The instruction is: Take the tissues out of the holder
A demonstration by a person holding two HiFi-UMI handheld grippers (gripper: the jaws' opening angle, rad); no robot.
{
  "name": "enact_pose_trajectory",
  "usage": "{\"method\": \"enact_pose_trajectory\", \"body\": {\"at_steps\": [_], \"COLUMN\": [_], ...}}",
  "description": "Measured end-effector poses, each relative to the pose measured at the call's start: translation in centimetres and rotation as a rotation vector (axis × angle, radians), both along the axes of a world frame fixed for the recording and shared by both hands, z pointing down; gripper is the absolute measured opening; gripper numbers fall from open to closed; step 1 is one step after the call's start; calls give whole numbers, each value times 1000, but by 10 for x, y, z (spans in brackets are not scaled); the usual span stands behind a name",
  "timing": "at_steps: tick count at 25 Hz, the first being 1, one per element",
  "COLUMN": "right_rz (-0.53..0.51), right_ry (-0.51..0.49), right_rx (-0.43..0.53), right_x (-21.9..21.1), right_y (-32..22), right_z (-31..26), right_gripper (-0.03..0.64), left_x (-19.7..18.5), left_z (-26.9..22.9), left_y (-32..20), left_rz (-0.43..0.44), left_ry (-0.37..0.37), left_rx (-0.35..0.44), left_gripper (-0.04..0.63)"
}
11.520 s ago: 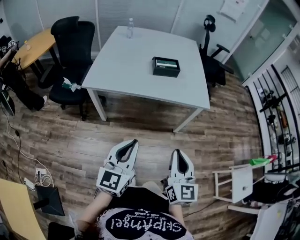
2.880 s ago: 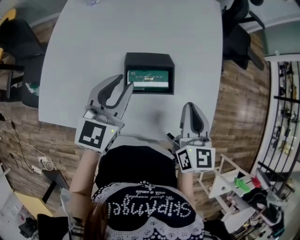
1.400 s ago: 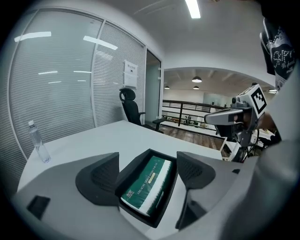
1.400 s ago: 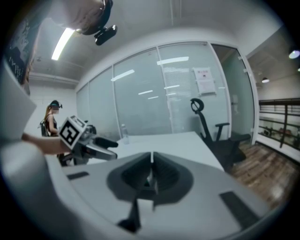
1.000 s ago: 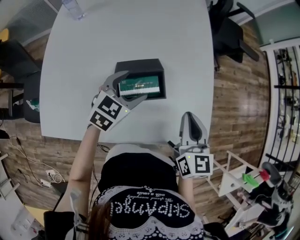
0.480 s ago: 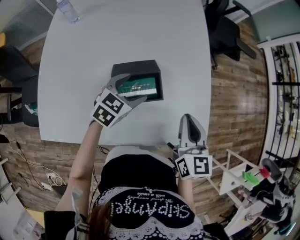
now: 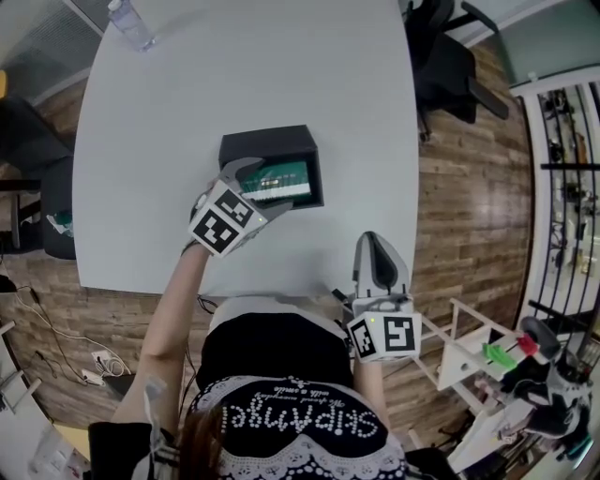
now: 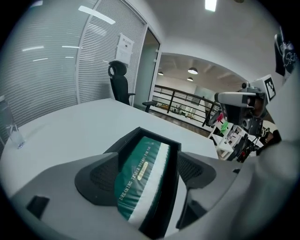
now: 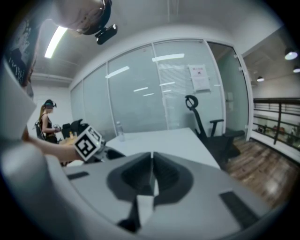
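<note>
The person stands at the near edge of the white table (image 7: 234,75), one gripper in each hand. The left gripper (image 7: 264,181) is down at the black holder (image 7: 267,141), which sits toward the middle of the table. Its jaws are spread wide, and the green-and-white tissue pack (image 8: 140,173) lies between them, still inside the holder. One jaw is right against the pack's green side; the other is beyond the holder's wall on the white-striped side. I cannot tell whether either one is pressing. The right gripper (image 7: 377,253) is held back by the person's body, off the table's near edge. Its jaws are clenched together with nothing in them. A water bottle (image 7: 129,25) stands at the far left corner of the table.
</note>
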State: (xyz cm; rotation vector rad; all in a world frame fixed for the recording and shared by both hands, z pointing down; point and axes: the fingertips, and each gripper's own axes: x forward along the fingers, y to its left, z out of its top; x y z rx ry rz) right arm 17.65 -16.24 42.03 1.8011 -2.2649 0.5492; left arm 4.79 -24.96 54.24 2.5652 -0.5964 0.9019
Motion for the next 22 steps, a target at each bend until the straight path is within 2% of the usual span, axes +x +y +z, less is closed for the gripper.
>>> {"method": "enact_pose_trajectory", "body": {"at_steps": [2, 9, 15, 22], "right_rz": [1, 2, -3, 0], "right_ry": [0, 1, 2, -3], "right_rx": [0, -5, -5, -6], "right_x": [0, 0, -4, -3], "right_y": [-1, -2, -2, -1], "right_z": [0, 2, 1, 2], "right_gripper": [35, 35, 35, 35], "left_x": [2, 5, 4, 5], "left_z": [4, 12, 27, 31], "left_y": [0, -2, 0, 0], "left_rz": [21, 35, 71, 84], "left_ry": [-29, -51, -167, -206], "left_rx": [5, -11, 23, -16], "left_gripper": [390, 390, 389, 388]}}
